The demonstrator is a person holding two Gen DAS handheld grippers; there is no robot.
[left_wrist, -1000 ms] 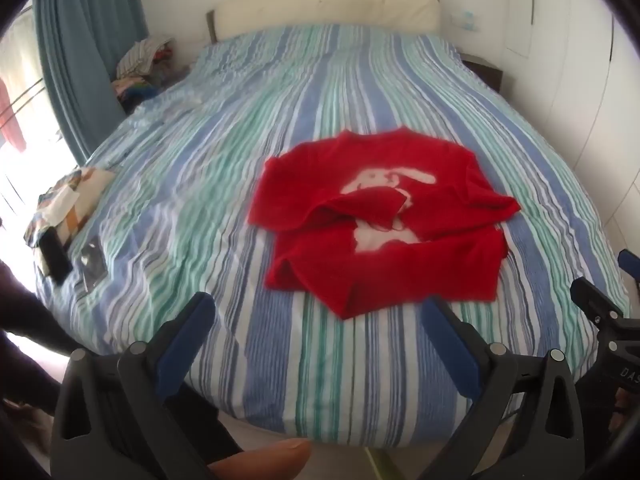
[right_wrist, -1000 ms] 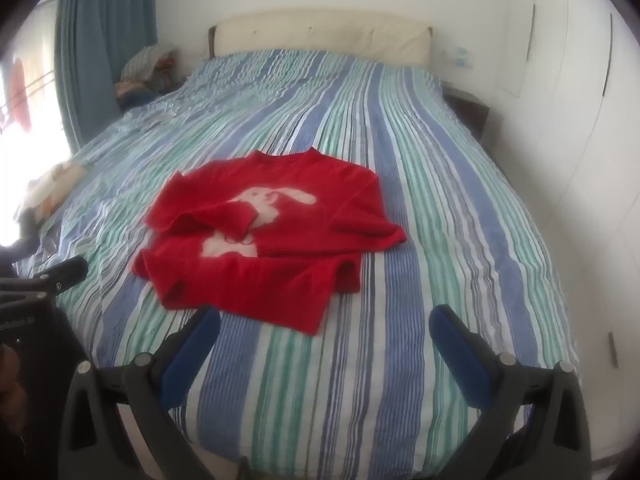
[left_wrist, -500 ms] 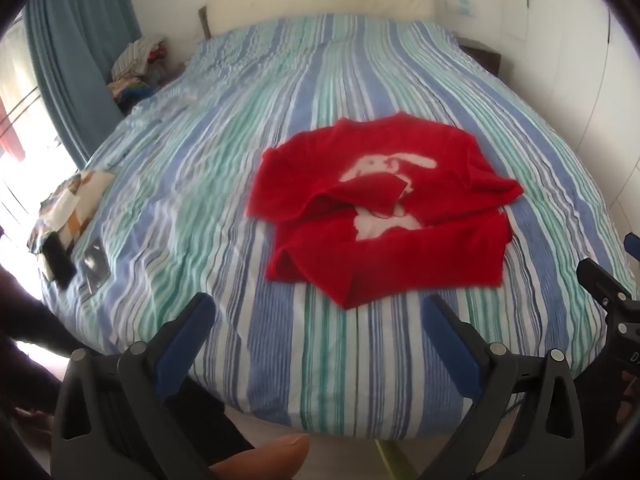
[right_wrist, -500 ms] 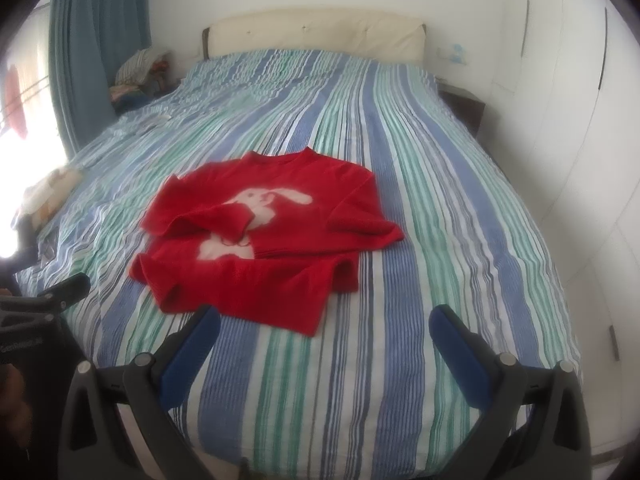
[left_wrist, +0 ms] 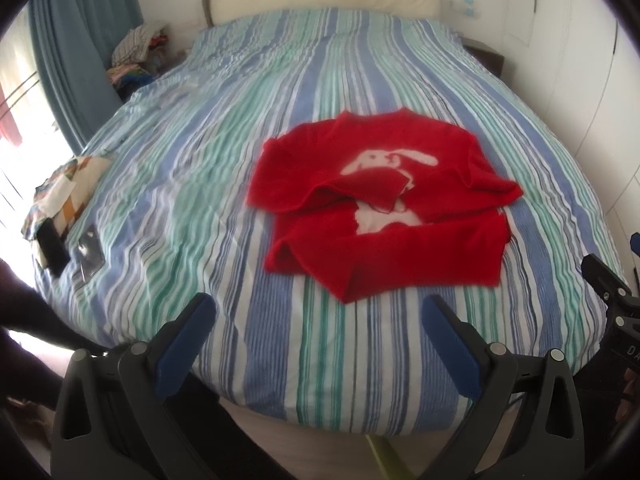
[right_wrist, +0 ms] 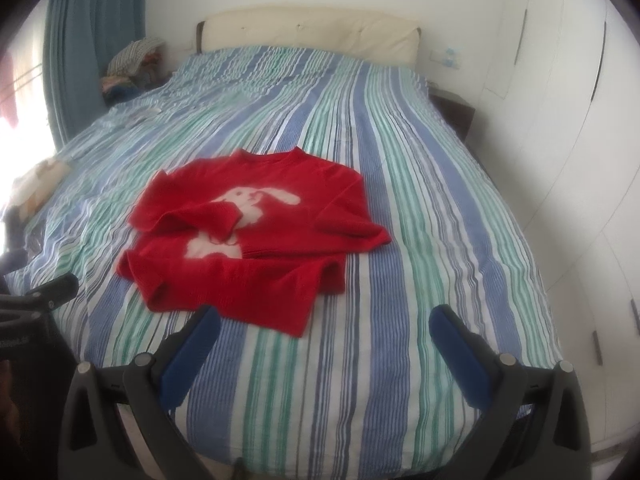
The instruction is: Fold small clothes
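Note:
A small red sweater (left_wrist: 384, 208) with a white rabbit print lies crumpled on the striped bedspread (left_wrist: 224, 128), one sleeve folded across the rabbit. My left gripper (left_wrist: 316, 308) hovers open above the bed's near edge, short of the sweater's hem, nothing between its blue pads. In the right wrist view the same sweater (right_wrist: 256, 236) lies left of centre. My right gripper (right_wrist: 324, 320) is open too, over the near part of the bedspread (right_wrist: 420, 200), its left pad close to the hem. Each gripper's black body shows at the edge of the other's view.
A patterned cloth (left_wrist: 64, 192), a dark phone-like object (left_wrist: 52, 248) and a clear packet (left_wrist: 88, 256) lie at the bed's left edge. A clothes pile (left_wrist: 136, 52) and blue curtain (left_wrist: 76, 40) stand far left. White wardrobe doors (right_wrist: 580, 120) line the right.
Both grippers have drifted slightly forward towards the bed, so the sweater sits a little nearer in both views. Both stay open and the sweater has not moved.

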